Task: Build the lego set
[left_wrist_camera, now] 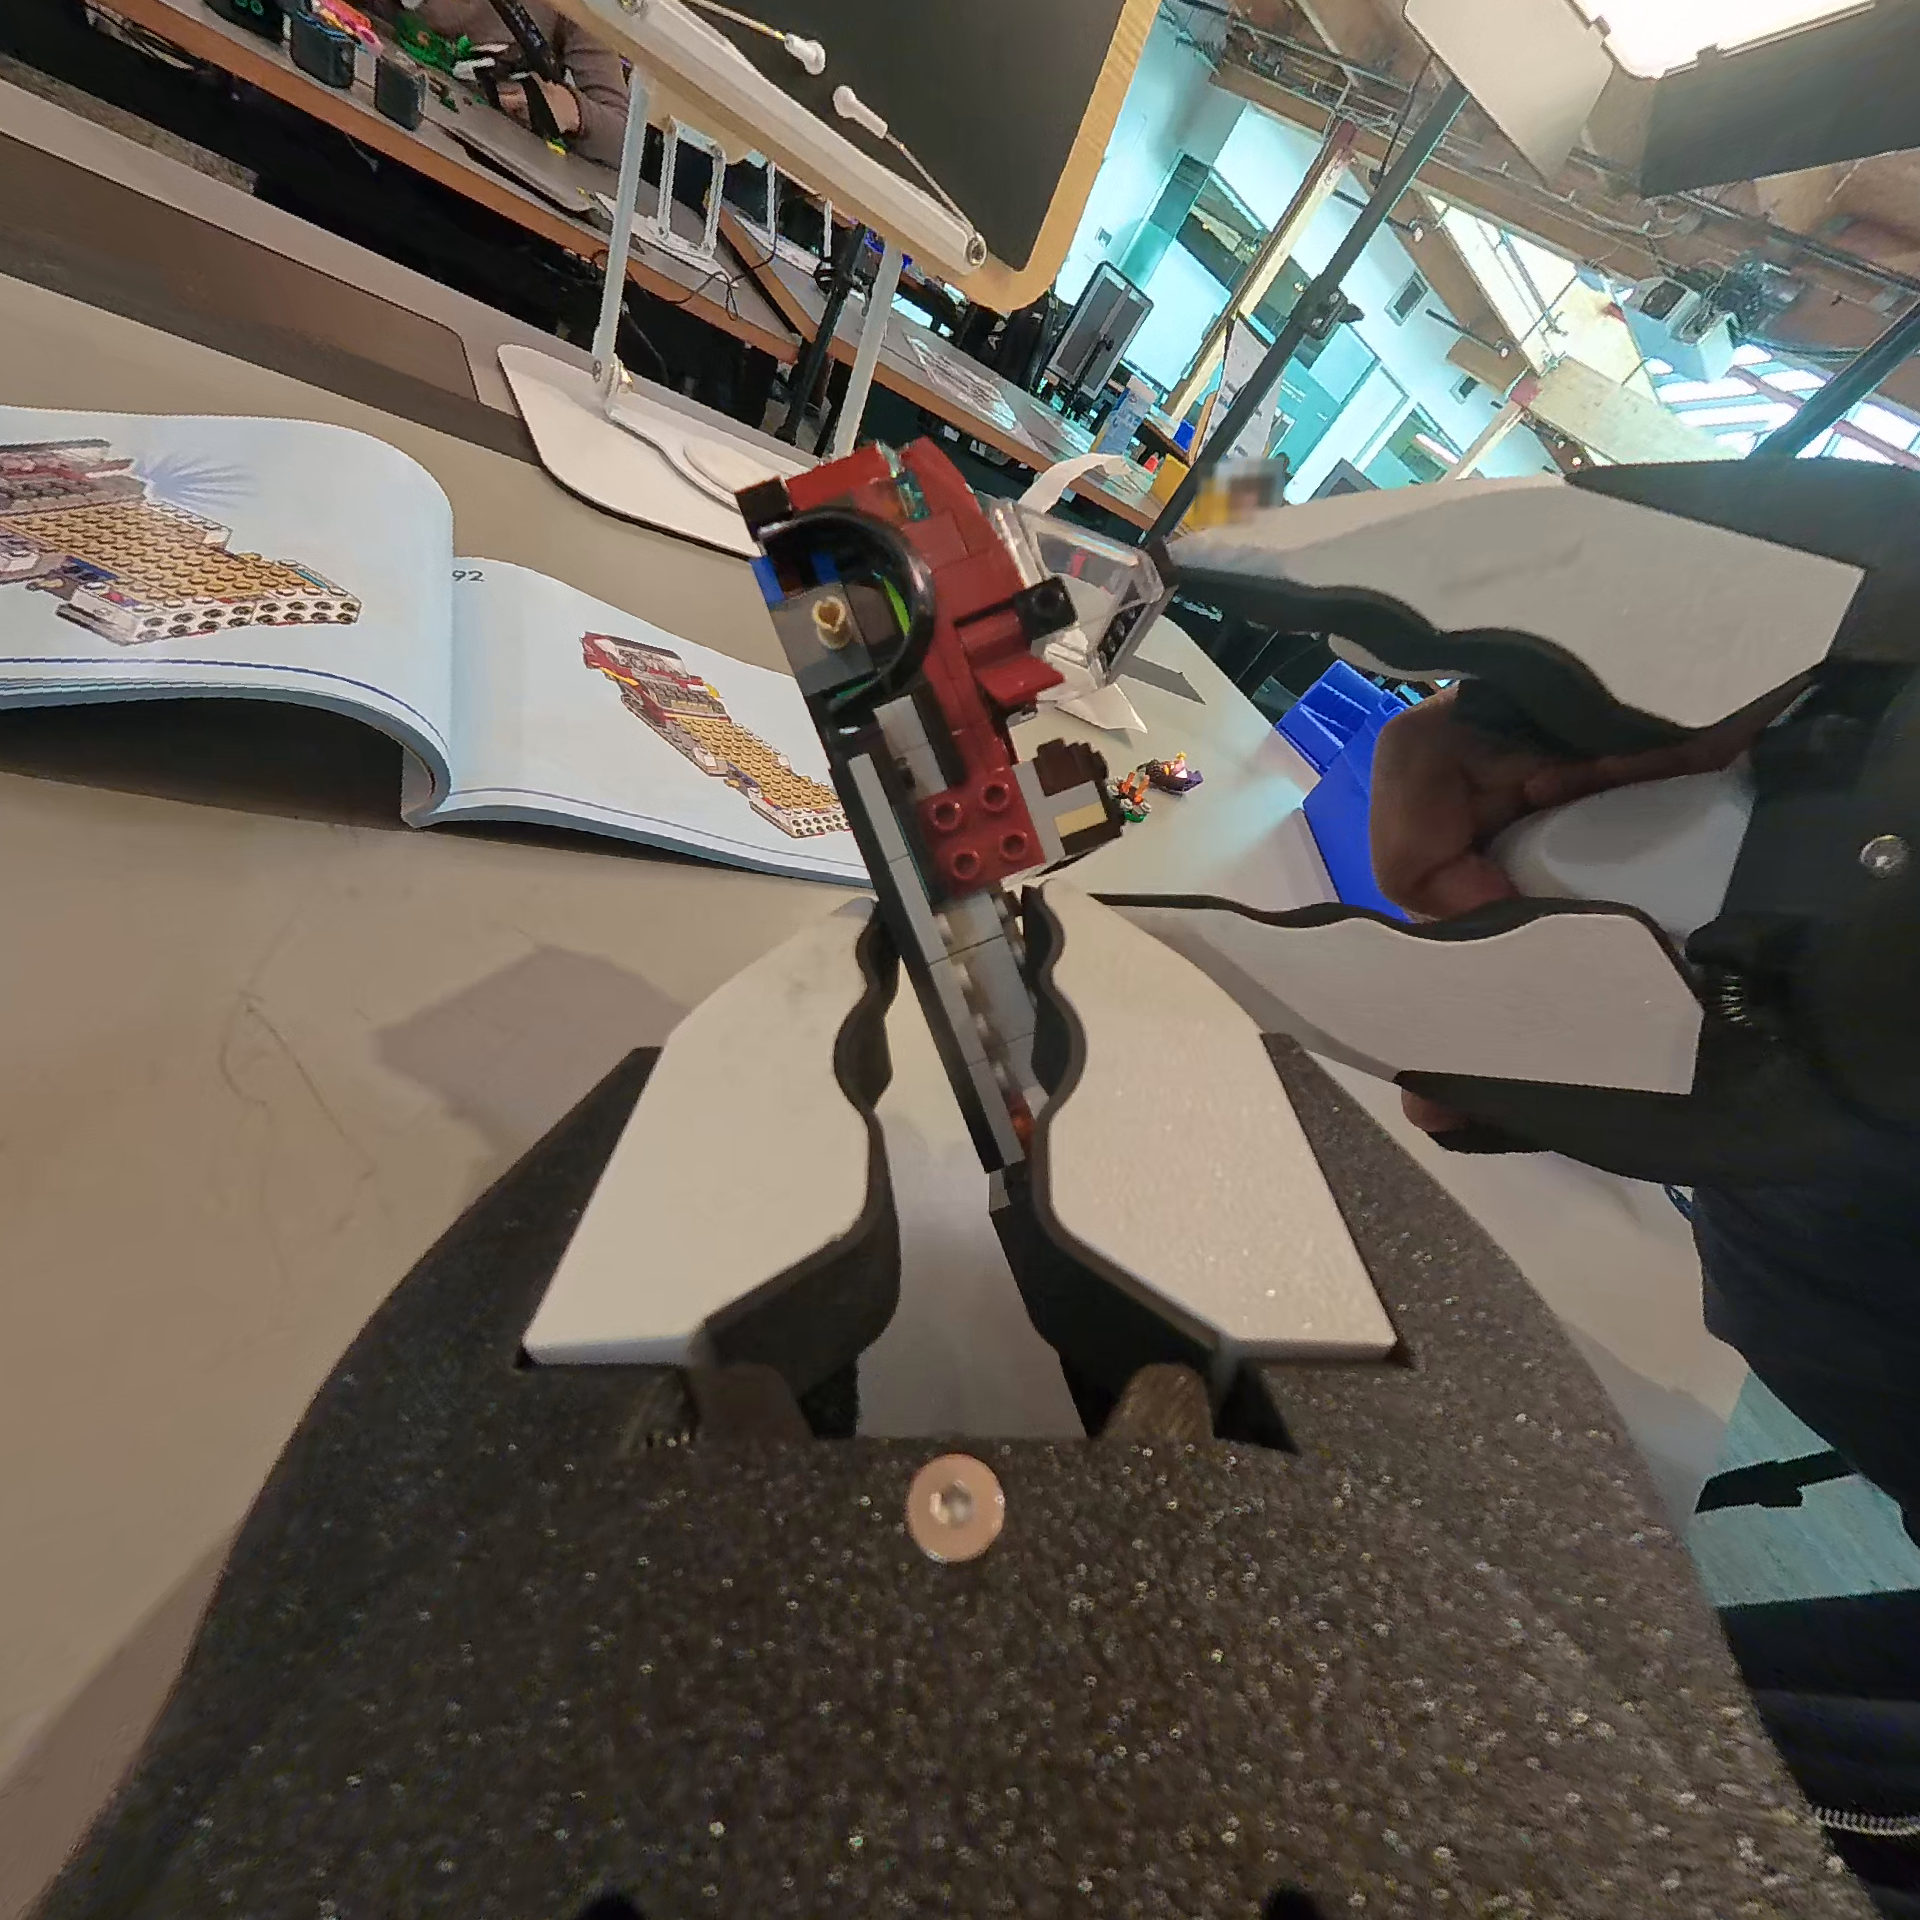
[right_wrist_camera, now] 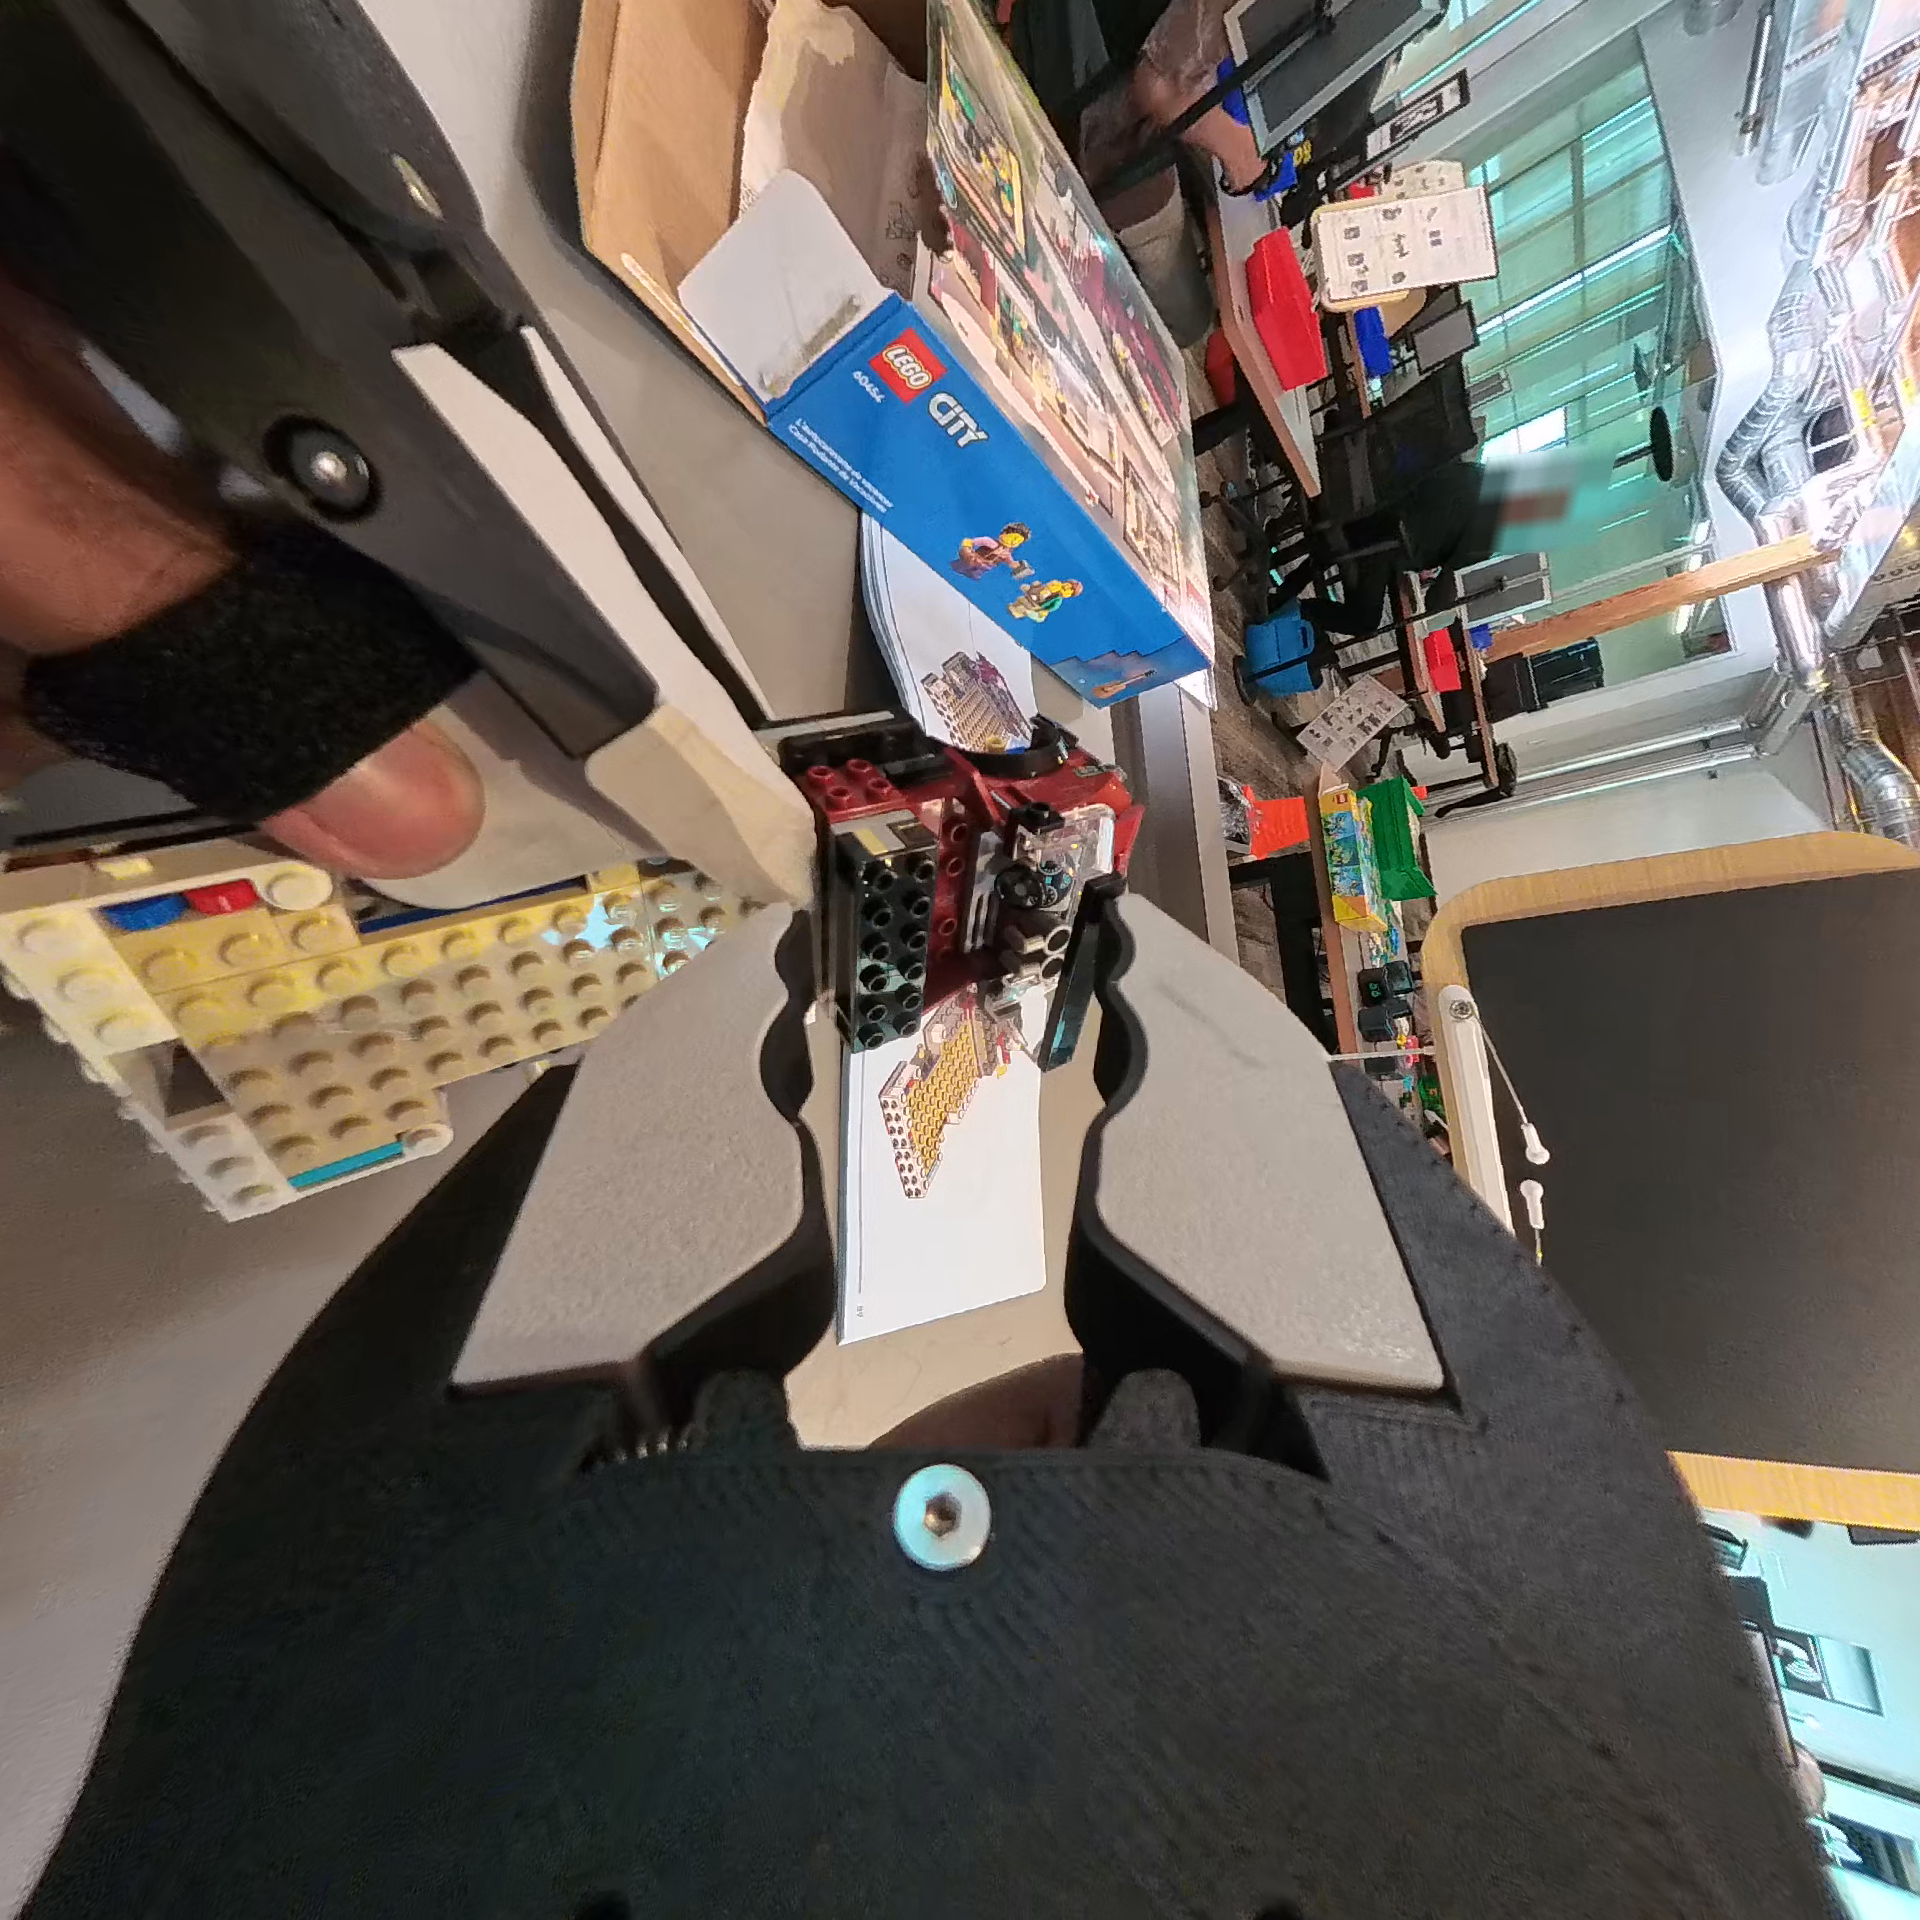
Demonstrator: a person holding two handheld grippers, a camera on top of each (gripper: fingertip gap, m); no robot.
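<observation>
Dark red and grey plastic made up the brick-built model [left_wrist_camera: 940, 727], a small assembly of studded pieces with a clear windscreen part and a black arch at one end, held up above the grey worktop [left_wrist_camera: 260, 1039] rather than resting on it. The left tongs [left_wrist_camera: 961, 935] were narrowed onto its grey, plate-like lower section, both dark pads pressed against its flat sides. The right tongs [right_wrist_camera: 951, 935] stood wider, spanning the model's bulkier end, one pad against the black studded brick and the other against a thin dark blue-tinted panel [right_wrist_camera: 1070, 997]; in the left wrist view those same fingers bracketed the model from the side. An open instruction booklet [left_wrist_camera: 312, 582] lay on the worktop just behind, a tan studded baseplate build [right_wrist_camera: 312, 1008] sat near the left hand, and a blue product box [right_wrist_camera: 987, 520] lay farther off, with a few tiny loose pieces [left_wrist_camera: 1164, 779] beside it. By the look of it the model would handle as light and stiff but fragile: press-fit joints could pop apart under twisting or squeezing, and smooth plastic faces could slip. The firmest hold seemed to be across flat, solid brick faces, not on the clear part, the thin panel or the arch.
</observation>
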